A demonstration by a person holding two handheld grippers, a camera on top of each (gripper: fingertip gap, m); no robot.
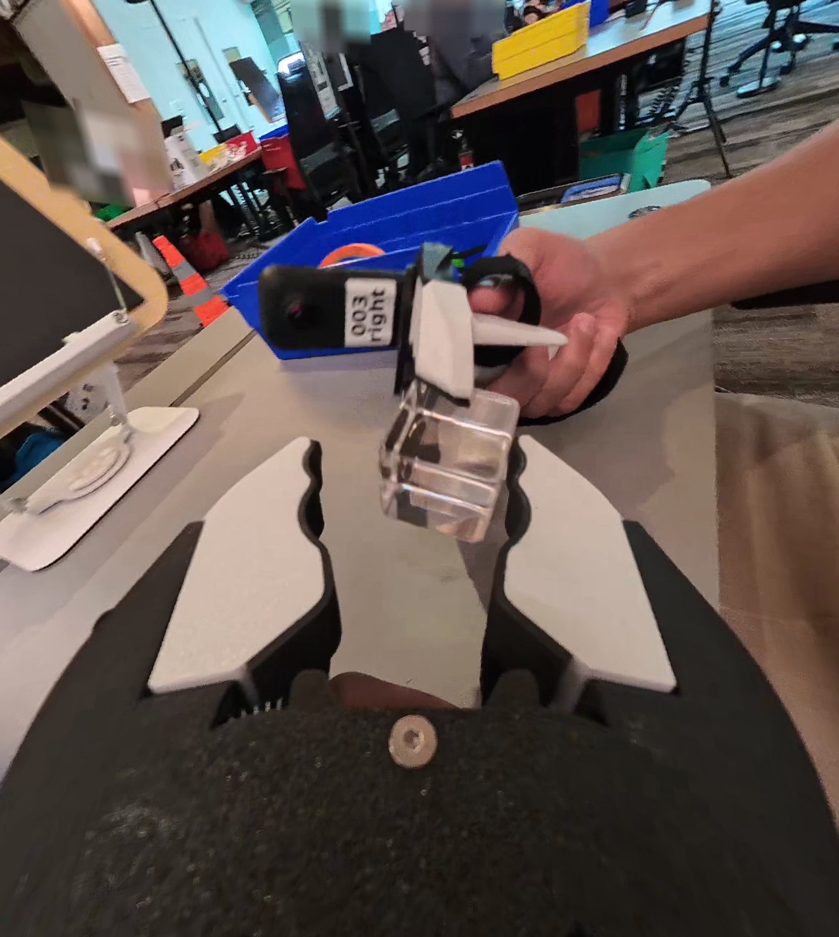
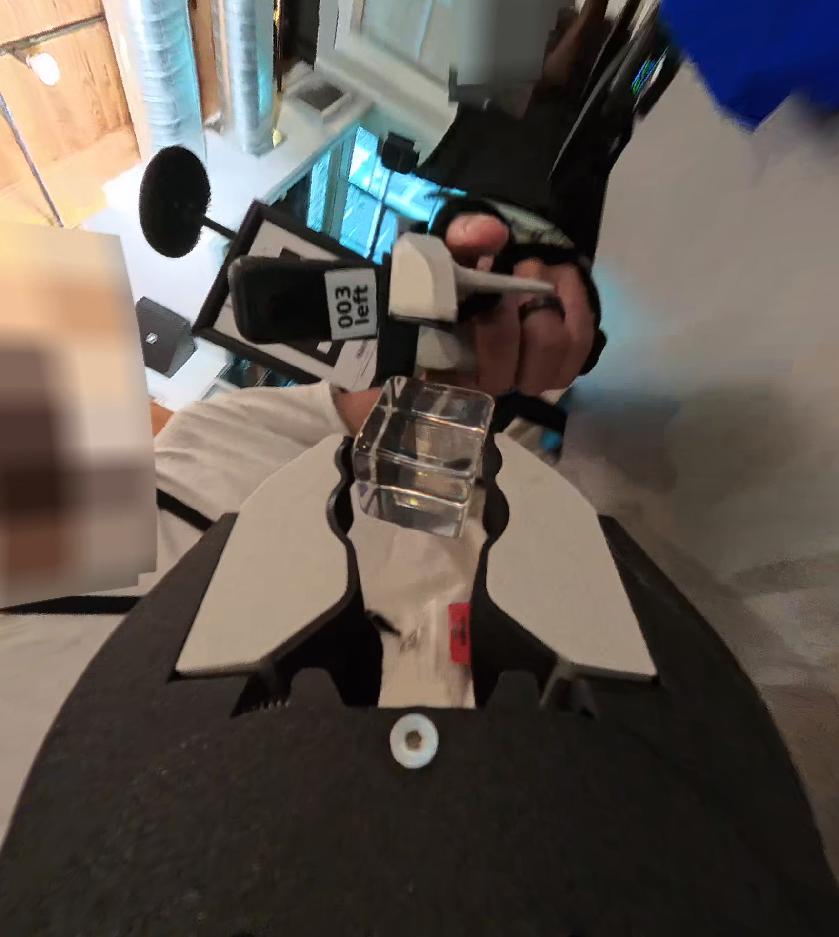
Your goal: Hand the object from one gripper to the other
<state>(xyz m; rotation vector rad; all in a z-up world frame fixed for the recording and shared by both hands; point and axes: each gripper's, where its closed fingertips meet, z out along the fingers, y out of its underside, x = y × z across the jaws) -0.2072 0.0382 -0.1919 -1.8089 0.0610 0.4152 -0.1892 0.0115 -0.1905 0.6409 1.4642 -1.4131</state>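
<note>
A clear cube [image 1: 445,466] hangs in the air above the grey table [image 1: 397,598]. My right gripper [image 1: 440,345] comes in from above and is shut on the cube's upper part. In the right wrist view the cube [image 2: 420,456] sits between the tips of my right gripper [image 2: 417,456], with both fingers against its sides. My left gripper [image 1: 415,456] is open, its fingers on either side of the cube. The cube lies close to its right finger [image 1: 574,557], with a gap to the left finger [image 1: 255,557]. The left gripper also shows farther off in the right wrist view [image 2: 422,294].
A blue bin [image 1: 407,218] stands on the table behind the grippers. A white stand [image 1: 93,456] carrying a dark panel is at the left. A person's forearm [image 1: 737,218] reaches in from the right. An orange cone [image 1: 194,284] stands on the floor beyond. Less than 4 cm separates the two grippers' tips.
</note>
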